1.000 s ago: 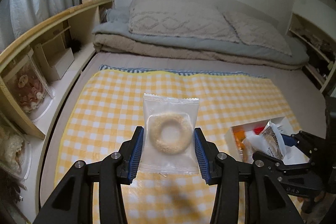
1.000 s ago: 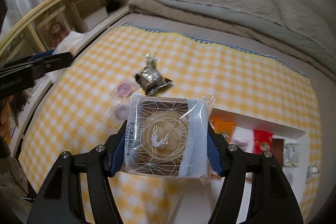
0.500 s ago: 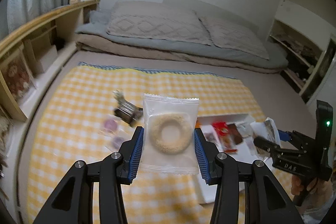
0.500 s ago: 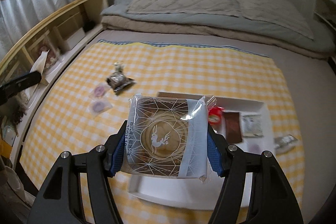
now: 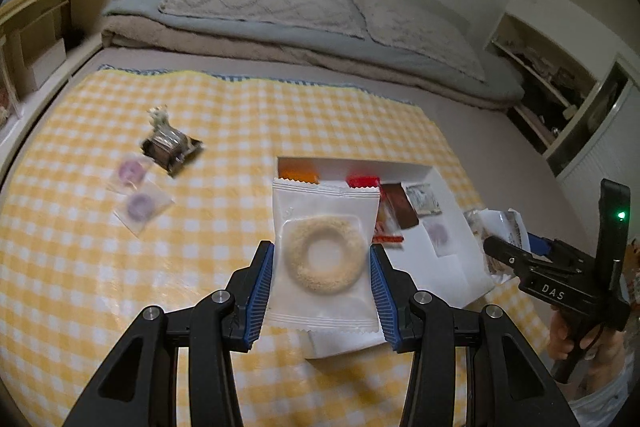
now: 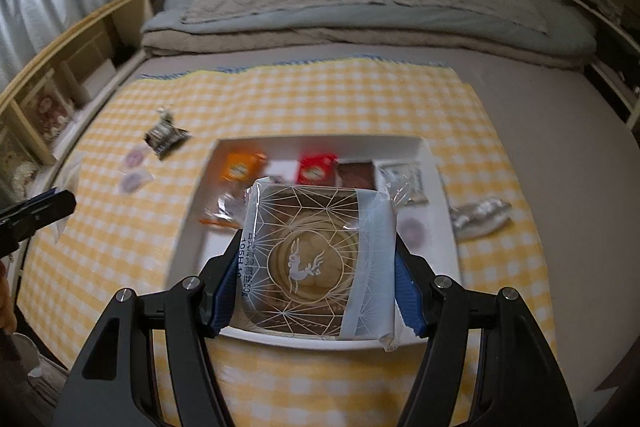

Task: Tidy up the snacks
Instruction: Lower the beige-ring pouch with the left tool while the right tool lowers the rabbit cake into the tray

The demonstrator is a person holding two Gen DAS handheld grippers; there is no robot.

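Snacks lie on a yellow checked cloth spread over a bed. Left gripper pinches a clear packet with a ring biscuit, over the near left corner of a white tray. Right gripper clamps a wider cake pack printed with a rabbit, above the tray's near edge. Orange, red and brown packets sit in the tray's far half. Left of it lie a dark wrapper and two purple sweets; a silver wrapper lies just right.

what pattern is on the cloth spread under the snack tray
Yellow-and-white checks on the cloth, clearest in the right wrist view around the white tray.
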